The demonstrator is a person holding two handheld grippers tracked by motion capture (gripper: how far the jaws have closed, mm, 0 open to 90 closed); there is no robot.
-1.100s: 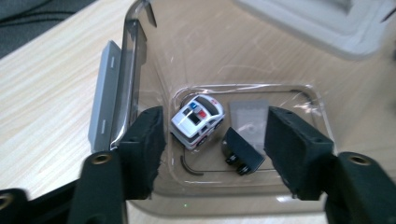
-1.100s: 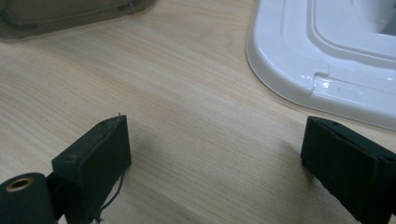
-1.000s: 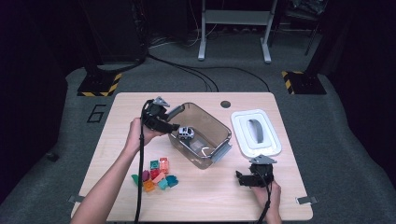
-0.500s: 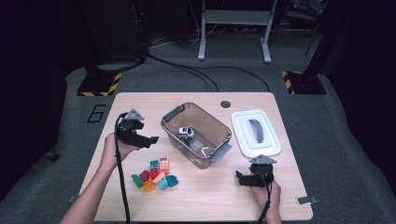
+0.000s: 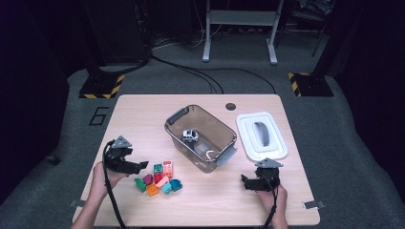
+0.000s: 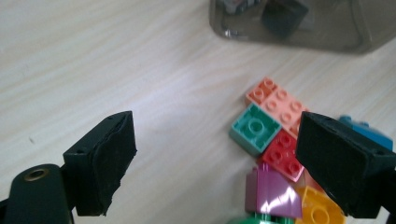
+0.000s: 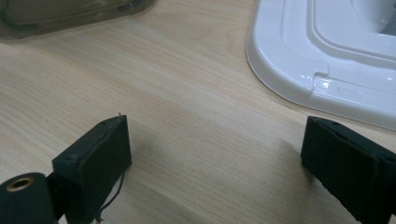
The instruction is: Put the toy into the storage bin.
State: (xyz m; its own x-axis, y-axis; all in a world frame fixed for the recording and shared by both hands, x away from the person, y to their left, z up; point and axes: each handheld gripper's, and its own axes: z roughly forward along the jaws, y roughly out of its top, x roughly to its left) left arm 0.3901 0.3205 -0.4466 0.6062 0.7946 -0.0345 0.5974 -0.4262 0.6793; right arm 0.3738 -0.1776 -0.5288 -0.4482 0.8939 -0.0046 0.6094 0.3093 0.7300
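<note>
Left gripper [image 5: 138, 167] at near left, jaws apart and just been opening, nothing between them, aimed at the brick pile [image 5: 159, 178] just to its right on the table [image 5: 143, 114]. Right gripper [image 5: 246, 182] at near right, jaws apart over bare wood, empty. Bricks look light, rigid, smooth plastic – likely to skid or scatter if nudged, so best pinch one on two flat side walls, not the studs; the teal brick [image 6: 254, 128] at the pile's left edge sits freest. Farther, mid-table, a clear bin [image 5: 224, 138] with grey handles holds a small white toy car [image 5: 190, 136] – otherwise looks bare. Right of it the white lid [image 5: 246, 138] lies flat, off the bin
</note>
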